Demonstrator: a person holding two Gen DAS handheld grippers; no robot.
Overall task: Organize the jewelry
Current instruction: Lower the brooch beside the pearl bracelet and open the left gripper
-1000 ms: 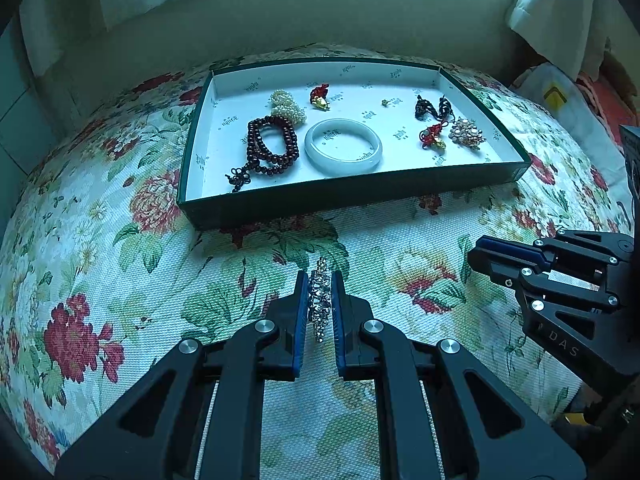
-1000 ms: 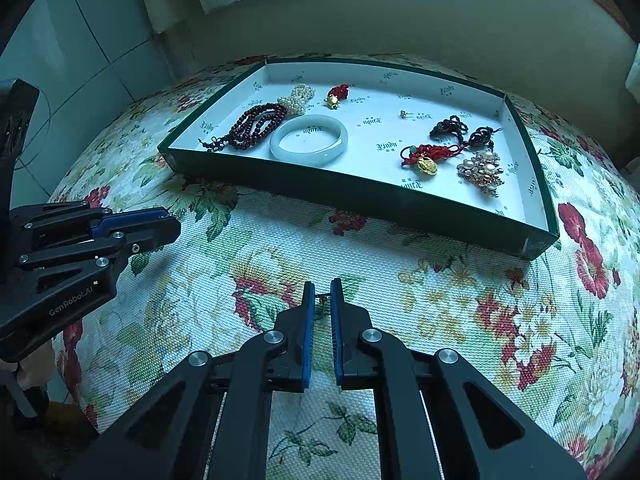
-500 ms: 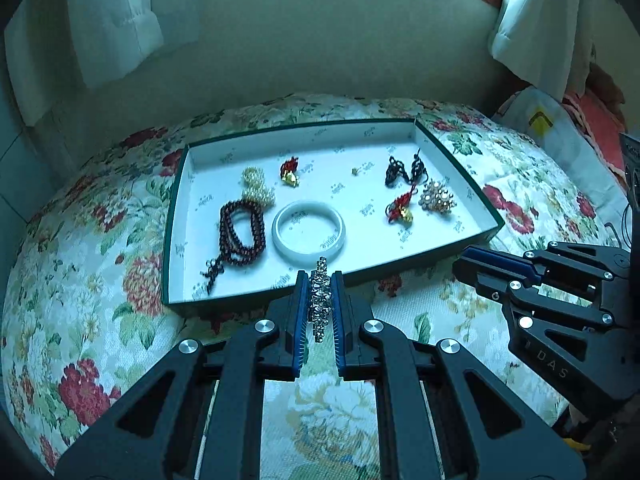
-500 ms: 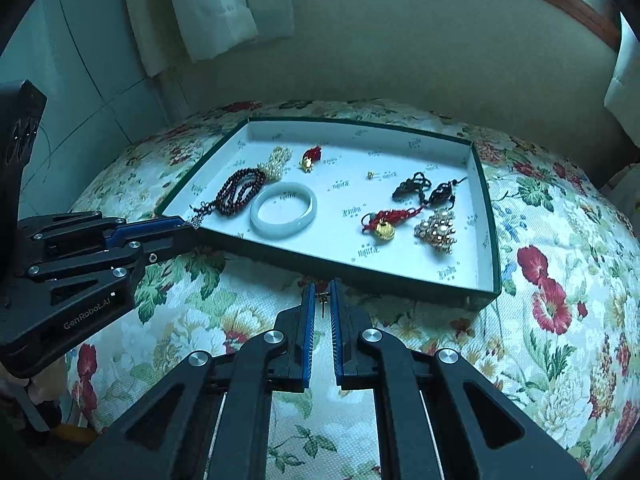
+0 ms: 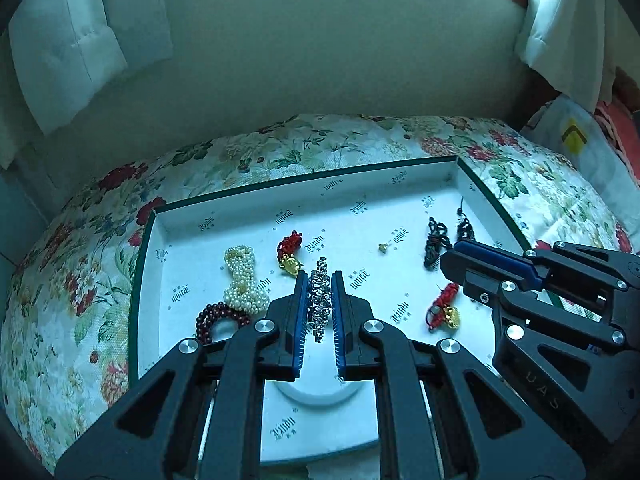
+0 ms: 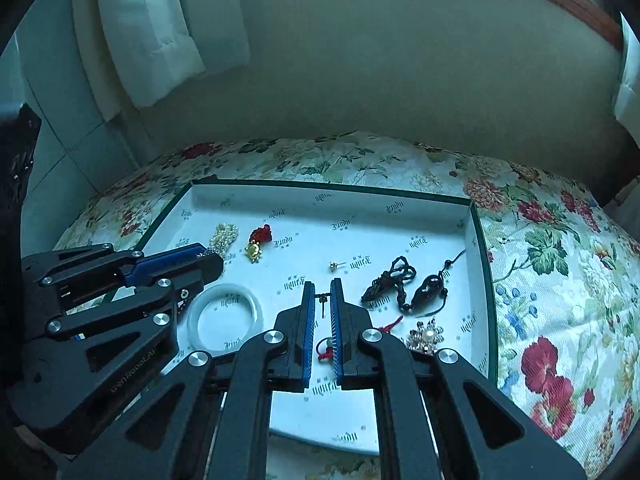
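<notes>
My left gripper [image 5: 319, 280] is shut on a sparkly rhinestone piece [image 5: 319, 300] and holds it above the middle of the green-edged white tray [image 5: 360, 184]. My right gripper [image 6: 321, 284] is shut on a small stud earring [image 6: 322, 303], also above the tray [image 6: 332, 190]. In the tray lie a pearl bunch [image 5: 242, 276], a dark red bead bracelet [image 5: 212, 318], a white jade bangle [image 6: 225, 318], two red-cord gold charms [image 5: 290, 250] [image 5: 444, 312], a loose stud earring [image 6: 336, 265], black cord pendants [image 6: 404, 286] and a rhinestone brooch [image 6: 426, 336].
The tray sits on a round table with a floral cloth [image 6: 560, 280]. A wall [image 5: 320, 60] and white curtains [image 5: 72, 40] stand close behind. A plastic bag [image 5: 576, 148] lies at the right.
Both grippers have moved forward from in front of the tray to above it, each still holding its piece. The tray's contents have not moved.
</notes>
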